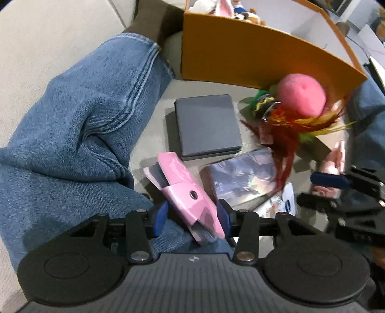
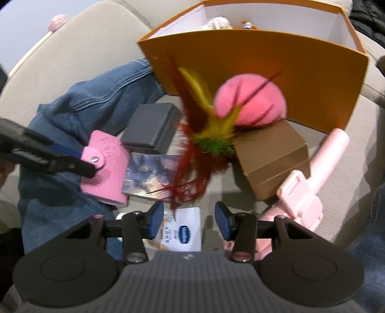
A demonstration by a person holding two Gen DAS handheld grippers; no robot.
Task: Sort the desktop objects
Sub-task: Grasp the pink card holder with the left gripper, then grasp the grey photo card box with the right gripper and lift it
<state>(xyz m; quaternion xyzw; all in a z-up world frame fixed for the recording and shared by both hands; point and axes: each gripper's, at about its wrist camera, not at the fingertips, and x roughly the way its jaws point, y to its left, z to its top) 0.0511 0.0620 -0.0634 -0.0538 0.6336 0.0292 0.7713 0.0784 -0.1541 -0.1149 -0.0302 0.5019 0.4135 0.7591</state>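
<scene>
Clamped between the 2 blue pads of the left gripper (image 1: 191, 218): pink snap-button card wallet (image 1: 186, 192), tilted, lifted partly off the beige sofa cushion (image 2: 96, 60), beside the blue denim jeans (image 1: 72, 120) along the cushion's left side. Just beyond the wallet: dark grey flat box (image 1: 208, 125), lying flat near the middle of the cushion. Next to the wallet, to the right: glossy picture card (image 1: 238, 180) with a cloudy print. Right gripper (image 2: 186, 220) spread wide, gripping nothing, hovering over a white card with a blue oval logo (image 2: 185, 231) at the cushion's near edge. Ahead of it: pink fuzzy ball (image 2: 252, 101) with red, yellow and green feathers (image 2: 204, 139), blurred, against the front wall of the orange cardboard box (image 2: 300, 84) at the far edge. Plush toys (image 1: 231, 9) visible inside that box. Below the ball: small brown cardboard box (image 2: 276, 159). Right of that: pale pink stick-like gadget (image 2: 312, 180), leaning diagonally near the cushion's right side.
</scene>
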